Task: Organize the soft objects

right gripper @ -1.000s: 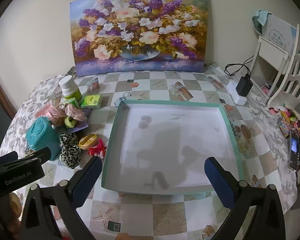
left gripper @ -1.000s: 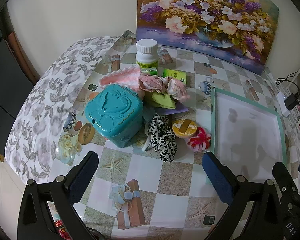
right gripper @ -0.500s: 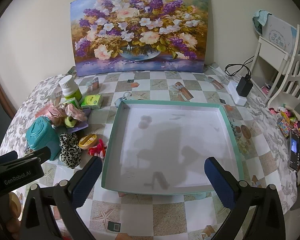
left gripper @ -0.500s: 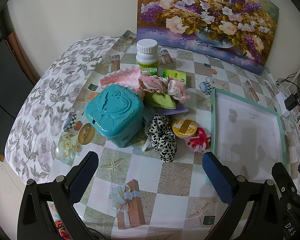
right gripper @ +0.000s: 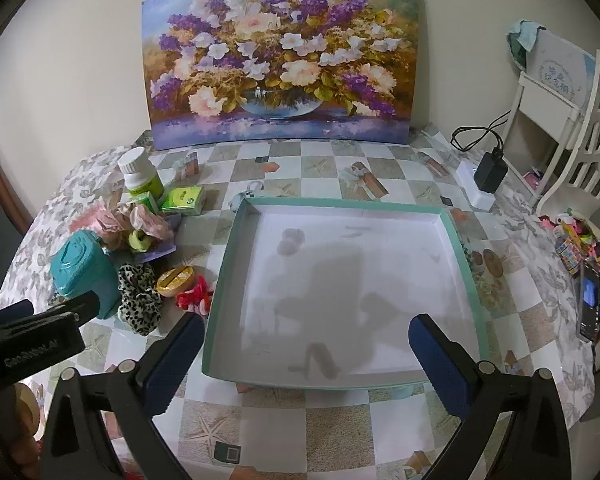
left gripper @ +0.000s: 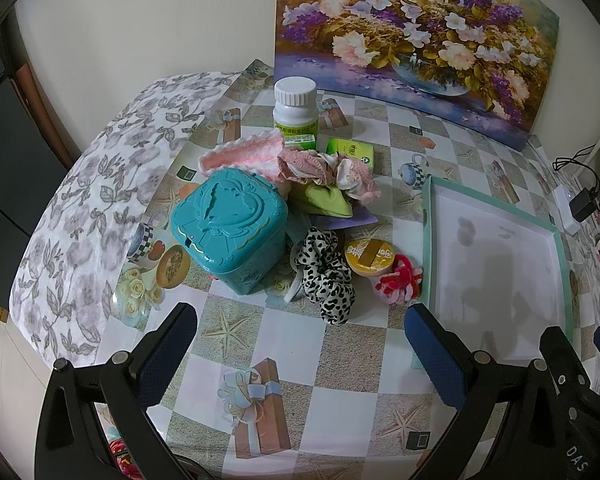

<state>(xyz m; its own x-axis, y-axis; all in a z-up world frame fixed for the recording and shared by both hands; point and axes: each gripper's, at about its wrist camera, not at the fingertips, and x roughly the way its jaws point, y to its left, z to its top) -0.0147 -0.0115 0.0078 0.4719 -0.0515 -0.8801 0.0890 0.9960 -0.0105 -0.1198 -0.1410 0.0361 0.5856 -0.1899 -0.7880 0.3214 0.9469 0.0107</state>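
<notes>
A pile of soft things lies left of a teal-rimmed white tray [left gripper: 430, 236] [right gripper: 228, 264]: a leopard-print scrunchie [left gripper: 326, 276] [right gripper: 138, 296], a red and pink scrunchie [left gripper: 400, 280] [right gripper: 194, 296], pink frilly scrunchies [left gripper: 320, 166] [right gripper: 140, 218], a green one [left gripper: 320, 202] and a pink knitted piece [left gripper: 240, 154]. My left gripper [left gripper: 300, 352] hangs open above the tablecloth in front of the pile. My right gripper [right gripper: 306, 358] stands open over the tray's near edge, with nothing between its fingers.
A teal plastic box [left gripper: 230, 224], a white pill bottle [left gripper: 296, 110], green cartons [left gripper: 350, 152] and a yellow tin [left gripper: 370, 256] stand among the soft things. A flower painting [right gripper: 280, 64] leans on the wall. A charger [right gripper: 488, 172], white shelf [right gripper: 560, 128] and phone [right gripper: 590, 304] are at the right.
</notes>
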